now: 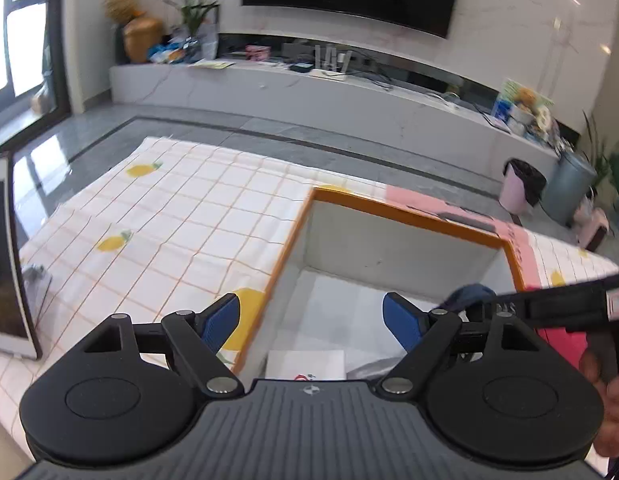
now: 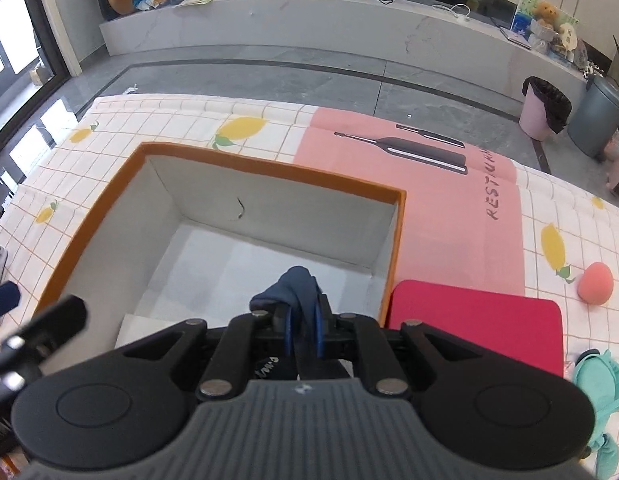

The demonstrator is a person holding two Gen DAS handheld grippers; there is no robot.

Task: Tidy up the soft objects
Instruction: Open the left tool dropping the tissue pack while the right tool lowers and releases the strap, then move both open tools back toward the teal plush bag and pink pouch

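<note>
Right gripper (image 2: 302,326) closed on a dark blue cloth item (image 2: 293,286), likely a sock or similar; fabric is pinched between the blue pads and bunches up past the fingertips. The gripper points steeply down with the cloth over the open orange-rimmed box (image 2: 269,172), just inside its near right corner, so the cloth appears held there to be dropped into the box rather than laid on the table. Left gripper (image 1: 311,320) stands wide open with nothing between its pads; it sits over the near left part of the same box, apparently empty and out of the way of the right one's load. Box floor ahead of both grippers is mostly bare white; a white folded piece (image 1: 305,364) lies at the near edge, under the left gripper. To the right of the right gripper, outside the box: a red flat pad (image 2: 477,326) touching the box wall, a pink egg-shaped sponge (image 2: 596,282) further right, and a teal soft item (image 2: 599,384) at the near right. Judgement: these remain to be sorted. Release risk: cloth may snag on the pads.
</note>
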